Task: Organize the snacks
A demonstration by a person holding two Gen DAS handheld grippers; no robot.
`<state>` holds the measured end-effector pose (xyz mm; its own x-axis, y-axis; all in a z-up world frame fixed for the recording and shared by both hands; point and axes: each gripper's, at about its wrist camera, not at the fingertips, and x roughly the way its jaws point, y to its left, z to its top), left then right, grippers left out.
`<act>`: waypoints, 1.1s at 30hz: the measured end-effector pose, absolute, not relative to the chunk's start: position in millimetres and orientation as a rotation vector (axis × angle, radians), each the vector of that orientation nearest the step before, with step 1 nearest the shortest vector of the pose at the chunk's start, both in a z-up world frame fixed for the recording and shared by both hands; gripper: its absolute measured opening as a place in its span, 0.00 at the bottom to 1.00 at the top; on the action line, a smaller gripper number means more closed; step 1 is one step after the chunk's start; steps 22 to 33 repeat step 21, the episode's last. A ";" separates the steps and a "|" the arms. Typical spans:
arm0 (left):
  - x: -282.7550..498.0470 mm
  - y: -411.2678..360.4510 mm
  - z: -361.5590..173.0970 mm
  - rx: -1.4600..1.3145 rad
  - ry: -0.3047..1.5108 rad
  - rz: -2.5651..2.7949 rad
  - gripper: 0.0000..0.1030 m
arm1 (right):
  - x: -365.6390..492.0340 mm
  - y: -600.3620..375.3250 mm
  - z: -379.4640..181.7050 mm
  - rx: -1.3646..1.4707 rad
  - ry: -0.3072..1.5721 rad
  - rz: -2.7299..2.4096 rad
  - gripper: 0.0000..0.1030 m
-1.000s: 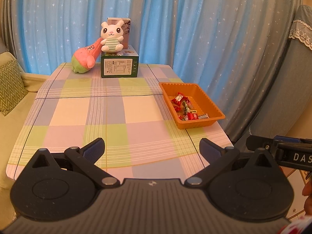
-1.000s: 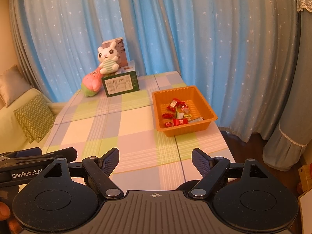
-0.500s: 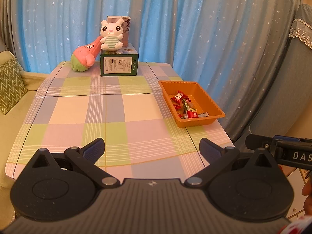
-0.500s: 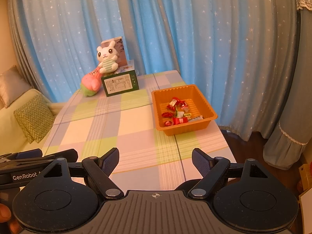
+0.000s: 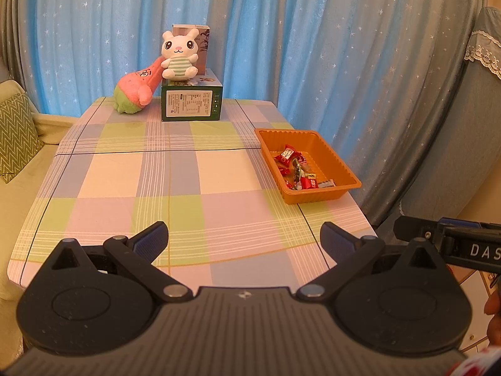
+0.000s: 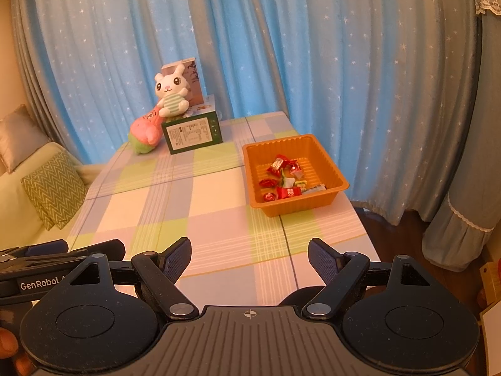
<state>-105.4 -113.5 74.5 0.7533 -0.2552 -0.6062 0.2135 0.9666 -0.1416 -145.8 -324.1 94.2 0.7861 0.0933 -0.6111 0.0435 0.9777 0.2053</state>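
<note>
An orange tray (image 5: 332,152) (image 6: 325,156) sits at the right edge of the checked table and holds several wrapped snacks (image 5: 296,169) (image 6: 283,178), mostly red. My left gripper (image 5: 244,238) hangs open over the table's near edge with nothing between its fingers. My right gripper (image 6: 249,255) is open too, empty, over the near right part of the table. Both stand well short of the tray. Each gripper shows at the other view's side edge.
At the table's far end a green box (image 5: 191,101) carries a white bunny plush (image 5: 179,54), with a pink plush (image 5: 134,89) leaning beside it. Blue star curtains (image 5: 281,31) hang behind. A sofa with a zigzag cushion (image 6: 53,188) lies left.
</note>
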 end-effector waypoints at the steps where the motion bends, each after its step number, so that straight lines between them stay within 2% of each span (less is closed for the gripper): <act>1: -104.8 -113.1 74.0 -0.066 0.671 -0.256 1.00 | -145.8 -324.1 94.2 0.214 0.667 0.027 0.79; 33: -106.3 -113.7 69.8 -0.070 0.660 -0.257 1.00 | -145.4 -324.1 93.9 0.214 0.669 0.027 0.79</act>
